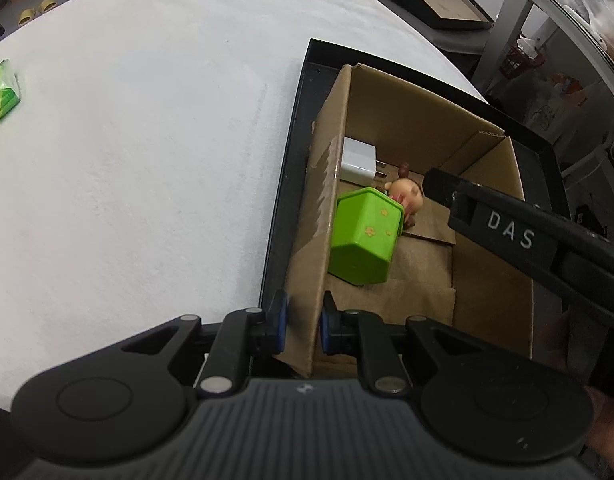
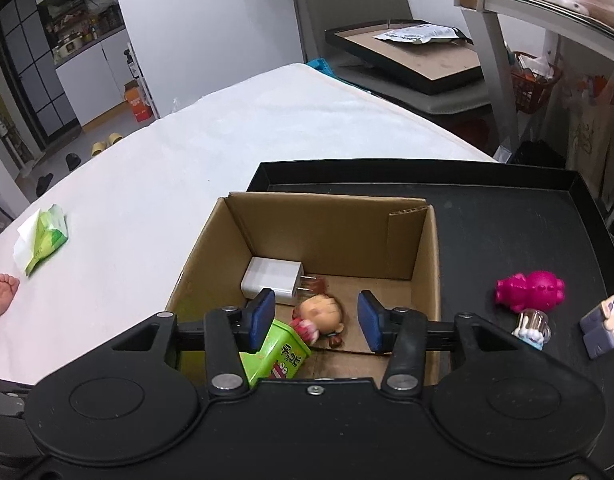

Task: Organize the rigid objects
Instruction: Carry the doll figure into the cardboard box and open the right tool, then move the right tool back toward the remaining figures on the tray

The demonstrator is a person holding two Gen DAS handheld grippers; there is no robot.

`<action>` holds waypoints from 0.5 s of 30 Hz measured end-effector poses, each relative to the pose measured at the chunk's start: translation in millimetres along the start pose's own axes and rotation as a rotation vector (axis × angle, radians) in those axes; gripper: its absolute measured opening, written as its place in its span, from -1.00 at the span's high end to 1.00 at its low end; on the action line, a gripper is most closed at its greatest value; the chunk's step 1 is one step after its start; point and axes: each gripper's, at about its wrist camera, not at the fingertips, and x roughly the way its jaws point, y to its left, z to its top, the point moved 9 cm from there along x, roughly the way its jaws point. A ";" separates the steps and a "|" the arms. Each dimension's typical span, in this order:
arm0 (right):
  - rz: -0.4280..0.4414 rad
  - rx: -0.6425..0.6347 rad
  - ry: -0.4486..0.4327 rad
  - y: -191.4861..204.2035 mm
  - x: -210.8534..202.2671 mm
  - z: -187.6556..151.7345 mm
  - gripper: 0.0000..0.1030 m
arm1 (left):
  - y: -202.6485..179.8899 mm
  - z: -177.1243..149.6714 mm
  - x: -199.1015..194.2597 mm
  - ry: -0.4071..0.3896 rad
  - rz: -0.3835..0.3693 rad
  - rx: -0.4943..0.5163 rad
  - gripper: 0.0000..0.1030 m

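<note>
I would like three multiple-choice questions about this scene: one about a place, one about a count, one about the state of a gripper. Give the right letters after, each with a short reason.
1. Where does the white charger lie?
A. on the white table
B. in the cardboard box
C. on the black tray, outside the box

2. How many things lie inside the box?
A. one
B. three
C. five

3. What is the left gripper doing?
A. gripping the box wall
B. holding the pink toy
C. hanging open over the table

Answers:
1 B: the white charger rests in a far corner of the cardboard box.
2 B: charger, doll and green box.
3 A: the left gripper has one pad on each side of the wall.
</note>
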 end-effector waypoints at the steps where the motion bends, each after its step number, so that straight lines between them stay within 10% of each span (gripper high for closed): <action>1: 0.000 0.004 -0.001 -0.8 -1.0 -0.1 0.10 | 0.2 0.5 -0.7 -0.001 0.006 0.002 0.71; 15: -0.039 0.066 -0.061 -38.4 -26.0 12.2 -0.06 | -3.7 4.9 -9.8 -0.022 0.106 0.028 0.51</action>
